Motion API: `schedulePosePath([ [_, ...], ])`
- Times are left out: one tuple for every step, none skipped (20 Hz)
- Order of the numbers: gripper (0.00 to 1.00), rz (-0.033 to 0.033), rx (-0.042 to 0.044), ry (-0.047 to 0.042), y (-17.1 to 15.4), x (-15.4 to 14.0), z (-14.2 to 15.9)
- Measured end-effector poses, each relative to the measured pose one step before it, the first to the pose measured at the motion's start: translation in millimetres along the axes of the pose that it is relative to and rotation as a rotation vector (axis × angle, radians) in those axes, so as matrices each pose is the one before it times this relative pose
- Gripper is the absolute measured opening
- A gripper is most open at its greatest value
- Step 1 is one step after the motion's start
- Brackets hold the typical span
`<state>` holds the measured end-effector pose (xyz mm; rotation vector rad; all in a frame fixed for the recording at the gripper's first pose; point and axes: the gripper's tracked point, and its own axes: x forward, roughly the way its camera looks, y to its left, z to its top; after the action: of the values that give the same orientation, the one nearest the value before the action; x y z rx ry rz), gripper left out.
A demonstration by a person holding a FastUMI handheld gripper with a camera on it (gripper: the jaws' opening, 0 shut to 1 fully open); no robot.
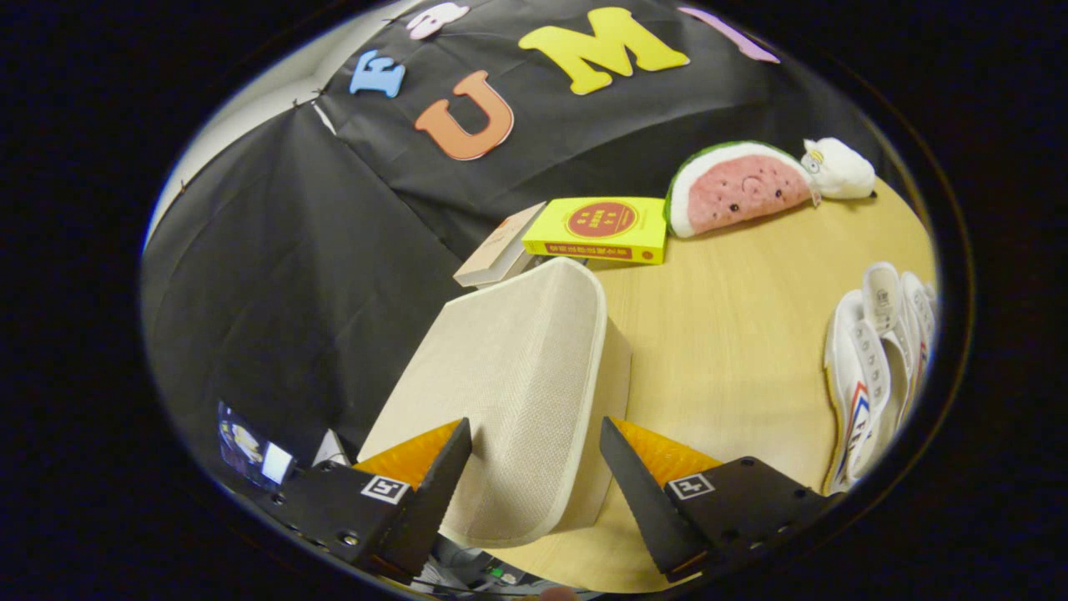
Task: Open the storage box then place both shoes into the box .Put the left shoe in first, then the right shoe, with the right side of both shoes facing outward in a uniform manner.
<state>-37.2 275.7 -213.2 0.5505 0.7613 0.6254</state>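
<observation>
A beige fabric storage box (509, 392) with its lid down stands on the wooden table, tilted in my view. My gripper (534, 434) is open above its near end, with one fingertip over the lid's left part and the other just off its right edge. Nothing is held between the fingers. Two white shoes (876, 359) with red and blue stripes lie side by side on the table, well to the right of the box and the fingers.
Beyond the box lie a yellow book (601, 227) and a paler book (499, 250) next to it. A watermelon-slice plush (738, 192) and a small white plush (838, 169) sit at the table's far side. Bare wooden table (734, 334) separates box and shoes.
</observation>
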Motion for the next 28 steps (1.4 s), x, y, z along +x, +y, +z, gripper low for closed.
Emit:
schedulePosePath([
  [0.97, 0.01746, 0.04776, 0.01367, 1.42, 1.05, -2.86],
  [0.97, 0.01624, 0.04474, 0.01320, 1.75, 0.65, -2.52],
  [0.97, 0.01513, 0.03596, 0.01145, 1.77, 2.56, -1.67],
  [0.97, 0.01542, 0.02792, 0.00860, 1.92, 2.76, -0.34],
  [0.97, 0.01183, 0.02209, 0.00946, 1.60, 2.43, -1.26],
  [0.97, 0.01575, 0.02570, 0.01165, 2.27, 3.33, -0.91],
  [0.96, 0.00935, 0.02023, 0.01015, 1.95, 2.95, 0.33],
  [0.96, 0.01163, 0.01982, 0.01216, 1.09, 2.42, -0.07],
  [0.96, 0.00860, 0.02521, 0.01755, -0.33, 1.37, -0.94],
  [0.96, 0.01033, 0.02461, 0.01750, 0.49, 0.48, -0.48],
  [0.96, 0.00981, 0.01911, 0.00928, 0.04, 0.40, 0.30],
  [0.95, 0.00556, 0.00651, 0.00292, 0.38, 0.43, 3.45],
  [0.95, 0.00305, -0.00378, 0.00281, -0.32, -0.78, -1.39],
  [0.94, -0.00701, -0.00281, 0.00426, -2.11, 0.59, 0.01],
  [0.92, 0.00335, 0.00615, -0.00076, 0.66, -2.22, 0.30],
  [0.90, -0.00036, 0.00840, 0.00602, -0.36, -2.00, 0.08],
  [0.90, 0.00497, 0.00800, -0.00603, 0.13, 2.05, 1.55],
  [0.86, 0.00282, 0.00194, -0.00062, 0.21, -1.30, 0.87],
  [0.81, 0.00478, 0.00129, -0.00088, -1.24, -2.95, 0.13],
  [0.77, 0.00821, 0.00630, 0.00527, 0.25, 2.10, -0.86],
  [0.73, 0.01171, 0.01156, 0.00443, 2.01, -5.68, 0.43],
  [0.69, 0.00351, 0.01430, 0.00068, -0.17, -3.84, 0.54],
  [0.64, -0.00083, 0.00367, 0.00297, -1.06, -2.66, 0.82],
  [0.64, 0.00372, 0.00516, -0.00988, -0.11, -3.55, 3.28],
  [0.56, -0.00107, 0.00148, -0.00296, 0.26, -4.01, 1.41],
  [0.48, 0.00115, 0.00256, -0.01091, 1.67, -2.20, 1.55],
  [0.41, 0.04824, 0.01814, -0.02070, 8.11, -4.31, 7.51],
  [0.21, -0.00330, 0.00703, 0.00270, 5.20, 2.24, 1.37],
])
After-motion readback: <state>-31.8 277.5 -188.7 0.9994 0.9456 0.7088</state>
